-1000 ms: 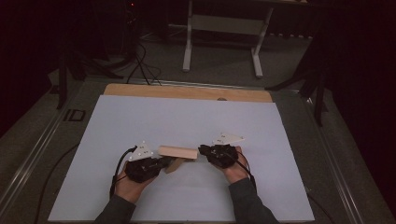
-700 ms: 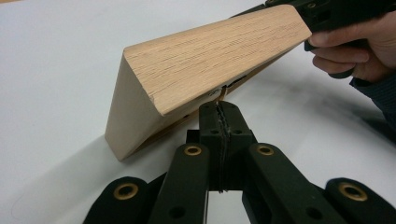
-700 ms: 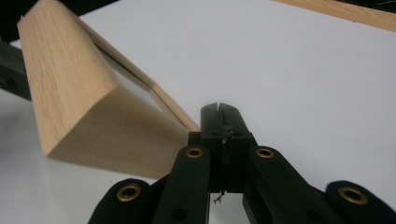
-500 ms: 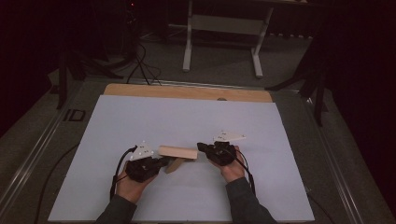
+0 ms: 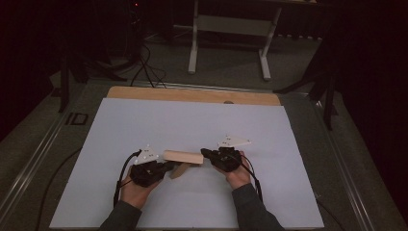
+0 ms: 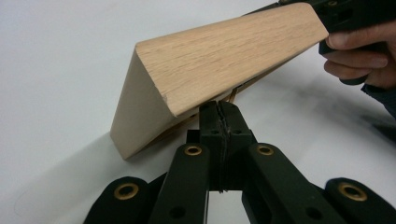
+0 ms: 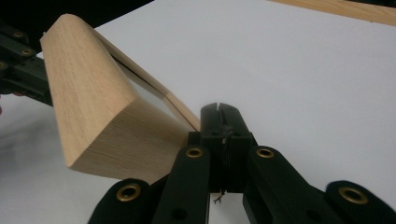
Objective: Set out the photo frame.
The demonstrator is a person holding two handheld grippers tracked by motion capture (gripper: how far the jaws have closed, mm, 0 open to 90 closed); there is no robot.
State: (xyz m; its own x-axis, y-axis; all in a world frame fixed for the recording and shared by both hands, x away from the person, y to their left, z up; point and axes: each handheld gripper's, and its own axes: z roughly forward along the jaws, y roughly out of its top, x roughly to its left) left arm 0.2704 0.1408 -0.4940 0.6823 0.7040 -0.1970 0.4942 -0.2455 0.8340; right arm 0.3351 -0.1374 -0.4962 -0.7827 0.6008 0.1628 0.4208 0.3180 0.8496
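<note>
Lying near the front middle of the white sheet point(image 5: 192, 120), the wooden block point(image 5: 183, 156) sits between the two grippers, with a thinner wooden piece point(image 5: 180, 170) showing under its near side. Left gripper point(image 5: 169, 167) has its jaws pressed fully together, their tips just below the block's near edge; they have just been closing, with nothing between them. Right gripper point(image 5: 204, 153) is likewise fully closed, having just drawn together on nothing, its tips beside the block's right end. From the left gripper view the block point(image 6: 205, 79) tilts up off the sheet, and the person's right hand point(image 6: 359, 56) shows past its far end.
</note>
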